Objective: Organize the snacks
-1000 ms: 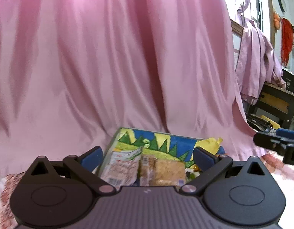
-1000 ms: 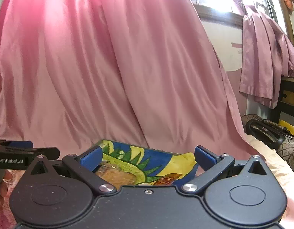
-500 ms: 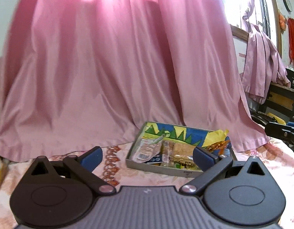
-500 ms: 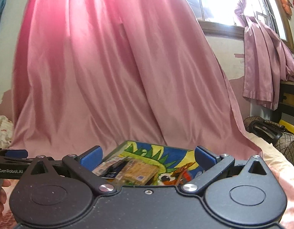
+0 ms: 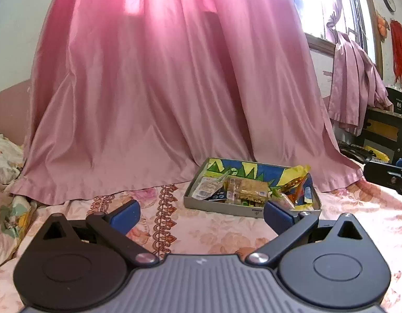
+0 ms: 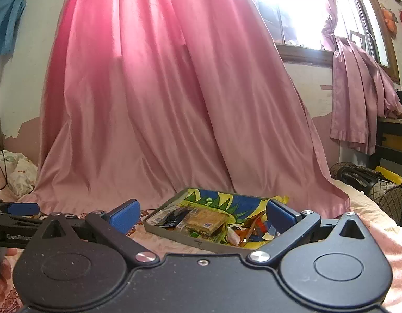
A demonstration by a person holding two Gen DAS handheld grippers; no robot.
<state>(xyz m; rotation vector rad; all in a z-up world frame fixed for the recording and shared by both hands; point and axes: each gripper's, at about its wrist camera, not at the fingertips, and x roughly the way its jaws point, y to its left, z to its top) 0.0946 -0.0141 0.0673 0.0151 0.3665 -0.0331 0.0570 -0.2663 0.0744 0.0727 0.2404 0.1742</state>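
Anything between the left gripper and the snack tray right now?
Nothing visible. The left gripper has its jaws open and empty, and only bare floral bedsheet lies between it and the tray of snacks. The pink curtain hangs behind the tray, out of the path.

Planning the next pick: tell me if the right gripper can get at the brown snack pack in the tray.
Probably yes. The right gripper is open and empty, the brown snack pack lies on top in the open tray, and nothing stands between them.
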